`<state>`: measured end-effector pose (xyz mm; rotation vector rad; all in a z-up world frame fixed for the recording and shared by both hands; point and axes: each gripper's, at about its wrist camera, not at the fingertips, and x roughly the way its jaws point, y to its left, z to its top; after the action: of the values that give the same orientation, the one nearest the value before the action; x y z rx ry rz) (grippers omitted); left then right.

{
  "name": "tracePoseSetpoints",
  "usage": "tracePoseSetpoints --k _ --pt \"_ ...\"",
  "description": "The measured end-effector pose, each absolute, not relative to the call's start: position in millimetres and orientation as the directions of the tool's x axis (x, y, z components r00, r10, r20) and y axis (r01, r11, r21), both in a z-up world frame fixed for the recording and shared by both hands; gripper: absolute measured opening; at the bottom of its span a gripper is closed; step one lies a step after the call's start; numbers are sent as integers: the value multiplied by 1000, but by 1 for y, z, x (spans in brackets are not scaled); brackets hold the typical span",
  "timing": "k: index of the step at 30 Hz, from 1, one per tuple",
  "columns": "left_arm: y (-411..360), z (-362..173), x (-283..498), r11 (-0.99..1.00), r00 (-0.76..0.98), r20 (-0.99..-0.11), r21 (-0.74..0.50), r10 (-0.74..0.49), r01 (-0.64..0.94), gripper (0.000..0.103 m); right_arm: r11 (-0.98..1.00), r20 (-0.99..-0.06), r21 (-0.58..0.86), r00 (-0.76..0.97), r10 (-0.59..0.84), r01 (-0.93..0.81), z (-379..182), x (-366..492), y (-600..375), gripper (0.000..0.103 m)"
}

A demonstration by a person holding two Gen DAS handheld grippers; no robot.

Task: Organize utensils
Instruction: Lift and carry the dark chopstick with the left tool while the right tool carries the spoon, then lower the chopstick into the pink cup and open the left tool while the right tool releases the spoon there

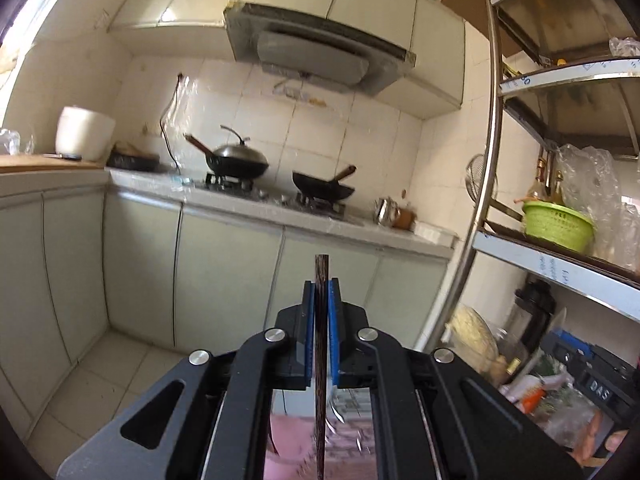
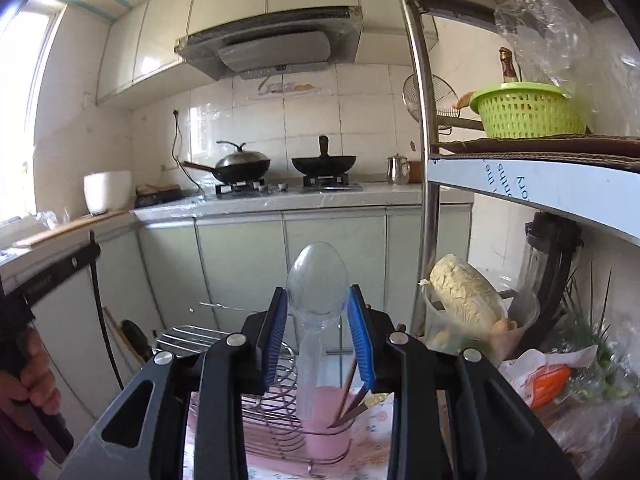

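Observation:
My left gripper (image 1: pixel 321 286) is shut on a dark wooden chopstick (image 1: pixel 320 360) that stands upright between the blue pads; a metal utensil (image 1: pixel 332 398) shows just below the pads. My right gripper (image 2: pixel 318 300) is shut on the bowl of a clear plastic spoon (image 2: pixel 317 290), bowl up, handle pointing down into a pink cup (image 2: pixel 326 424). The cup holds dark chopsticks (image 2: pixel 348 396) and sits in a wire rack (image 2: pixel 276 432) on a pink cloth. The left gripper's body (image 2: pixel 48 276) shows at the left edge of the right wrist view.
A metal shelf unit (image 2: pixel 532 188) stands at right with a green basket (image 2: pixel 528 110), bags and food. Across the room is a counter (image 1: pixel 280 210) with two woks (image 1: pixel 236 158) on a stove, a kettle (image 2: pixel 398 170) and a white rice cooker (image 1: pixel 84 132).

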<state>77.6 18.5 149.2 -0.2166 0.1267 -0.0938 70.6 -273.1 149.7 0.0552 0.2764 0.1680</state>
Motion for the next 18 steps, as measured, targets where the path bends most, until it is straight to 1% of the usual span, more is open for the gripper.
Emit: tracePoseSetpoints --k 1,3,7,13,18 --pt "18 147 81 972 990 -97 -221 -99 76 5 985 -280 70 945 170 -157 146 76 -272 30" --pt "17 142 90 973 992 -88 -218 -89 68 5 988 -294 44 943 155 -148 140 84 -268 30" --pt "8 129 104 987 997 -68 -155 -48 37 6 992 -303 -12 946 114 -123 129 96 -261 30" --pt "-1 109 111 997 1000 -25 -82 -16 14 5 991 -336 -57 937 92 -118 111 113 -252 30" --pt "-2 93 117 997 999 -35 -69 -22 20 6 989 -361 -93 930 75 -116 98 117 -244 30"
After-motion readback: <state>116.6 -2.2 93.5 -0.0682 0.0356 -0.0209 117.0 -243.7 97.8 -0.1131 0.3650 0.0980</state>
